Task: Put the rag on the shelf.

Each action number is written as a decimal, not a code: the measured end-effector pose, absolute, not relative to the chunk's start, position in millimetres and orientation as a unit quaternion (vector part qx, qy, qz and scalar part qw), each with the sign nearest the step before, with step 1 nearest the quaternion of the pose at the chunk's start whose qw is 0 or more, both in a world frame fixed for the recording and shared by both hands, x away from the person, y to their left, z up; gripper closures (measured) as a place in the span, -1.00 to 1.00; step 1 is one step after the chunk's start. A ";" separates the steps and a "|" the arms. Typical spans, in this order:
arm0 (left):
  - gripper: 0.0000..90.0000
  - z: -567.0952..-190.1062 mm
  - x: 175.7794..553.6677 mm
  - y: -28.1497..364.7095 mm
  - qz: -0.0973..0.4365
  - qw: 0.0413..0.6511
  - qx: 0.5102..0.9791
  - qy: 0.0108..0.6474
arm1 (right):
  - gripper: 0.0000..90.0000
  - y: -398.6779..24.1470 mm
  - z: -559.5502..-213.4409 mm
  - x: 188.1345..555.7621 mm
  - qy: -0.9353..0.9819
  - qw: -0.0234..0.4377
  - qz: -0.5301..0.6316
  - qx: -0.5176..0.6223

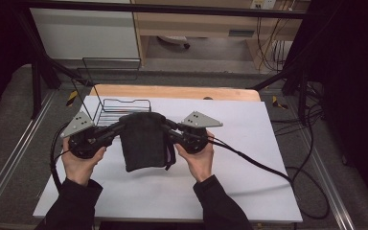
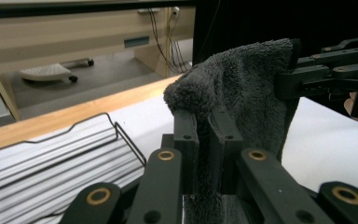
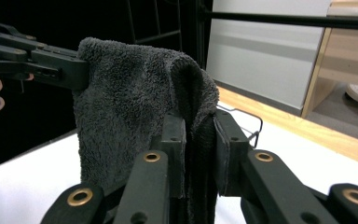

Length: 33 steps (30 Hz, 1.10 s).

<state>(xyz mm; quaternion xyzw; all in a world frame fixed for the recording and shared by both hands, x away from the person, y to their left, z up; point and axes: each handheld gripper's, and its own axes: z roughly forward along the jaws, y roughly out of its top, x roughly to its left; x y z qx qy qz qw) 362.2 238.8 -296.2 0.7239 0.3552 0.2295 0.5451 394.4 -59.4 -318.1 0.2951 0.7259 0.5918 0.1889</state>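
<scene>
White table (image 1: 249, 143); no legible writing; left claw (image 1: 120, 125), right claw (image 1: 167, 125) each clamp dark towel (image 1: 143, 141).

No lettering, label or number can be read anywhere (surfaces look plain).

Wire basket (image 1: 122, 108) on white sheet (image 1: 249, 143) at table's far-left, wood edge (image 1: 172, 91) behind.
</scene>
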 end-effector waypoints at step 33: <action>0.84 -230.8 371.6 274.8 0.298 0.610 0.645 0.350 | 0.73 -19.6 -235.2 405.0 0.682 0.253 0.634 0.261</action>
